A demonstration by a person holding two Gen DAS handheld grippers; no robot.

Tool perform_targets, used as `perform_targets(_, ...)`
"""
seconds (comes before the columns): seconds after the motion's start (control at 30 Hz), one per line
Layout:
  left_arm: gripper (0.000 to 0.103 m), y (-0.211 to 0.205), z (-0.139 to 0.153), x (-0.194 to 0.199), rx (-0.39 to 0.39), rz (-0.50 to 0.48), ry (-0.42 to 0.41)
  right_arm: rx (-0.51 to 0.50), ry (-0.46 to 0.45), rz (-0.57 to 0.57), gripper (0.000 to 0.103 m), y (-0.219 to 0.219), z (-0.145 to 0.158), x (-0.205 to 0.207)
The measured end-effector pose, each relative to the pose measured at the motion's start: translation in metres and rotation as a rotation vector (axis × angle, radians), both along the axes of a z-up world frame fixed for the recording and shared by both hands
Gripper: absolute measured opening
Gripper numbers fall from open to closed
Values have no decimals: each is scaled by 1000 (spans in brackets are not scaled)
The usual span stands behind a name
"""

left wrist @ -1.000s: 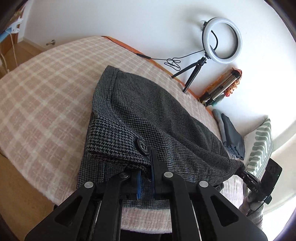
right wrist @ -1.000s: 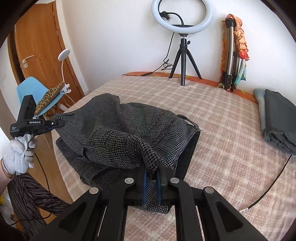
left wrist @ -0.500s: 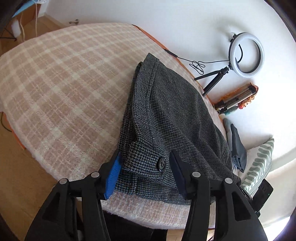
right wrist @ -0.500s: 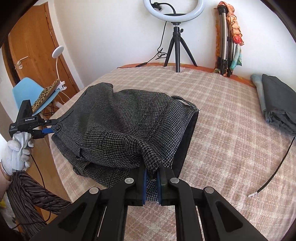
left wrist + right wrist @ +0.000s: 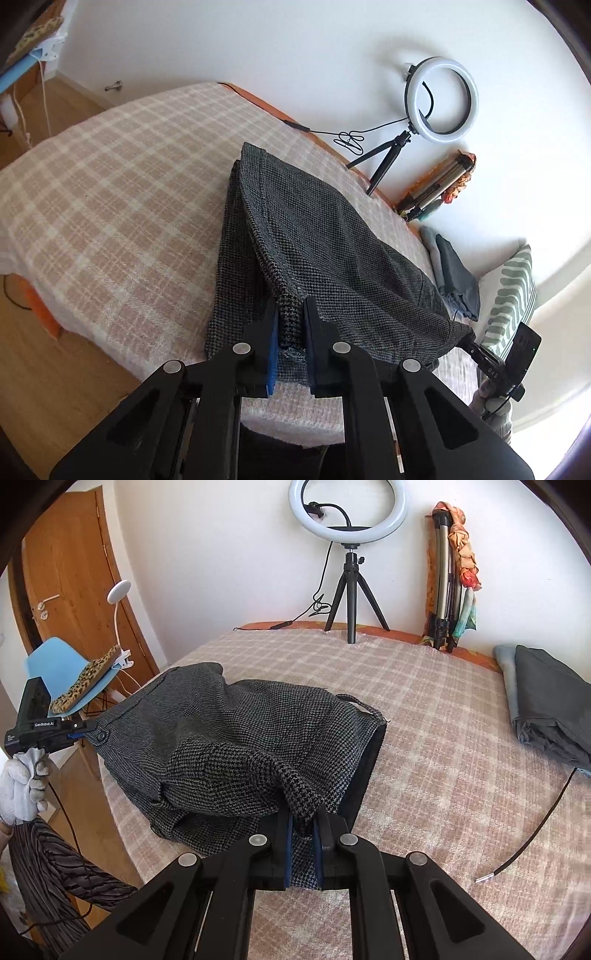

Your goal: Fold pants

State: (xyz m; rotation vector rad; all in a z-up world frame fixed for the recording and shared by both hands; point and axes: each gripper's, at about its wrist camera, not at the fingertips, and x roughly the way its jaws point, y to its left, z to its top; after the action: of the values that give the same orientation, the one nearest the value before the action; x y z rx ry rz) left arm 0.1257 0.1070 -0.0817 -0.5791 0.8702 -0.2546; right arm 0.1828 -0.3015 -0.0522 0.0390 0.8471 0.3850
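Left hand-held gripper [image 5: 290, 317] reclosed on pants [image 5: 317, 236] waistband, right hand-held gripper [image 5: 303, 821] pinching opposite edge

The left claw [image 5: 290, 317] is closed, its fingers pinching fabric, and points forward and down. The right claw [image 5: 303, 821] is likewise clamped on a raised fold. In the right wrist view, a white-gloved left hand [image 5: 24, 779] grips the left claw's handle, a striped sleeve below it.
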Motion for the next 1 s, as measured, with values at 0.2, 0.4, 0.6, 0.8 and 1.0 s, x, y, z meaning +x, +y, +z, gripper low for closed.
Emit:
perform_targets(0.2,11,-9,-35,-15,73,-53,117,-65,80,25,6,6,-28,-5)
perform_targets(0.4,20,1,-24,-22,113,-46,132,-29,121,24,47,-12,-19,-6)
perform_targets(0.6,29,6,18,-14,139,-26,13,190,64,-83,78,-57,4,7)
perform_targets(0.8,29,-47,29,28,80,-143,-26,279,93,-179,79,-66,-4,63)
perform_targets(1.0,29,-135,21,57,48,-357,-17,253,171,-215,78,-59,-41,109)
